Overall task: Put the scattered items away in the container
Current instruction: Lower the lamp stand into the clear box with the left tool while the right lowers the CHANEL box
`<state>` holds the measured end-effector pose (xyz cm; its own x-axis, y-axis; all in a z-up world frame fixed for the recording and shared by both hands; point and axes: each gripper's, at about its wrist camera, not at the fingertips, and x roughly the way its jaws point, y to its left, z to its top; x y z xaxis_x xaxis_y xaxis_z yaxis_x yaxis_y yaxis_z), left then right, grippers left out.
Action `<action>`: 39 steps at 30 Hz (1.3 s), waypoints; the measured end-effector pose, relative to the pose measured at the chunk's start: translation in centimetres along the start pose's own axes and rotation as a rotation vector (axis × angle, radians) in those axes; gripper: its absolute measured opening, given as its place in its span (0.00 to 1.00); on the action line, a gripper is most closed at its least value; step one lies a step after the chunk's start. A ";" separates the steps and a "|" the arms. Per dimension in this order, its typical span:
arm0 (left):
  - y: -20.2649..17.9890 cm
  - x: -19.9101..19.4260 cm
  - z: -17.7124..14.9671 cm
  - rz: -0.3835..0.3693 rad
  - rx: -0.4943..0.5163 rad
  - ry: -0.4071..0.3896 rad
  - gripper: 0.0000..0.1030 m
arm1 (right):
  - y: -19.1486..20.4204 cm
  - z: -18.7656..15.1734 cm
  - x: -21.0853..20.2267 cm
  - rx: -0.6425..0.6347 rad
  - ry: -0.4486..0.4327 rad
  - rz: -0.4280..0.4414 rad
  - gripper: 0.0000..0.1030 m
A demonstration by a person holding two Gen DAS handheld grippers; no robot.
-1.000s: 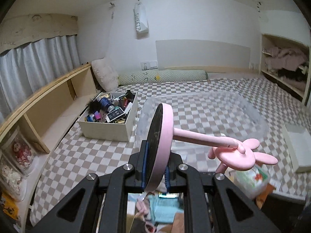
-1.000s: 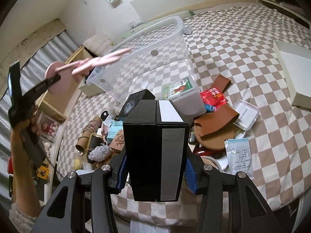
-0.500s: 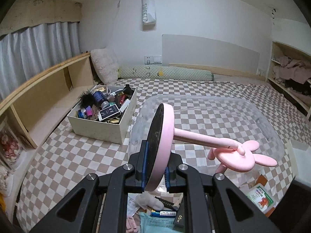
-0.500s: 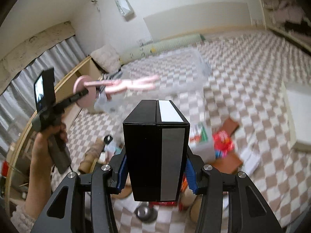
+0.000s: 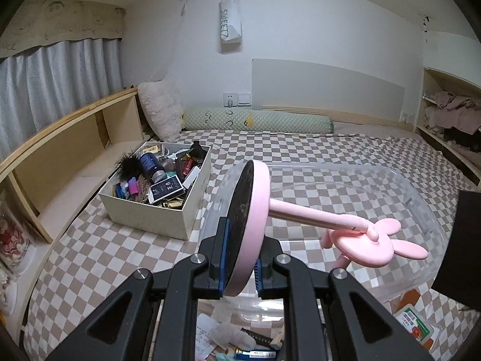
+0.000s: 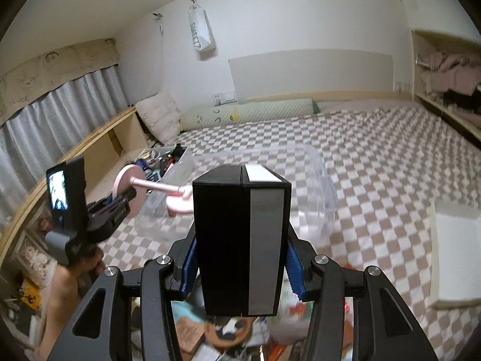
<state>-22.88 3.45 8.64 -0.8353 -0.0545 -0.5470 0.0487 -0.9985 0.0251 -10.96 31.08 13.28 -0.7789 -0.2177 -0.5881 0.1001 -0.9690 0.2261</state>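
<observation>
Left wrist view: the left gripper (image 5: pixel 239 270) is clamped on the round base of a pink bunny-eared stand (image 5: pixel 303 219) — stem and ears are held out over the clear plastic container (image 5: pixel 421 198) on the checkered bed (image 5: pixel 345 150). A white box (image 5: pixel 156 219) of clutter is seen just beside it. Right wrist view: a black box (image 6: pixel 242 240) is pinched upright in the right gripper (image 6: pixel 242 273) — scattered items (image 6: pixel 228 334) are blurred below.

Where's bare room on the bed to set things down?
Bare checked bedspread lies between the clear bin and the green bolster, and right toward the shelves. The clear bin looks empty. Crowded: the white box and the pile at the near edge.
</observation>
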 end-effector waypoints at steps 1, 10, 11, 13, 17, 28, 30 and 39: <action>-0.1 0.3 0.1 -0.002 -0.001 0.002 0.14 | 0.1 0.5 0.3 -0.006 -0.004 -0.007 0.49; -1.8 2.9 0.6 -0.011 0.008 0.022 0.13 | 0.5 4.1 4.3 -0.036 -0.016 -0.081 0.49; -2.0 3.2 0.7 -0.012 0.009 0.024 0.14 | 0.4 4.3 4.9 -0.032 -0.010 -0.091 0.49; -2.3 3.8 0.7 -0.011 0.012 0.031 0.13 | 0.0 4.5 6.0 -0.022 0.003 -0.110 0.49; -2.2 5.3 0.4 0.006 0.017 0.062 0.14 | -0.3 5.0 8.2 -0.021 0.024 -0.150 0.49; -1.3 8.8 -0.3 0.027 0.018 0.145 0.14 | 0.7 6.1 12.4 -0.068 0.077 -0.224 0.49; -1.4 9.4 -0.6 0.027 0.029 0.164 0.14 | 0.9 6.0 13.1 -0.079 0.094 -0.237 0.49; -1.6 11.6 -1.6 0.035 0.075 0.234 0.14 | 0.7 5.4 15.5 -0.090 0.159 -0.269 0.49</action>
<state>-31.76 4.41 0.93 -0.6841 -0.0947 -0.7232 0.0268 -0.9941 0.1048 -26.31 27.69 8.46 -0.6791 0.0390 -0.7330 -0.0363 -0.9991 -0.0195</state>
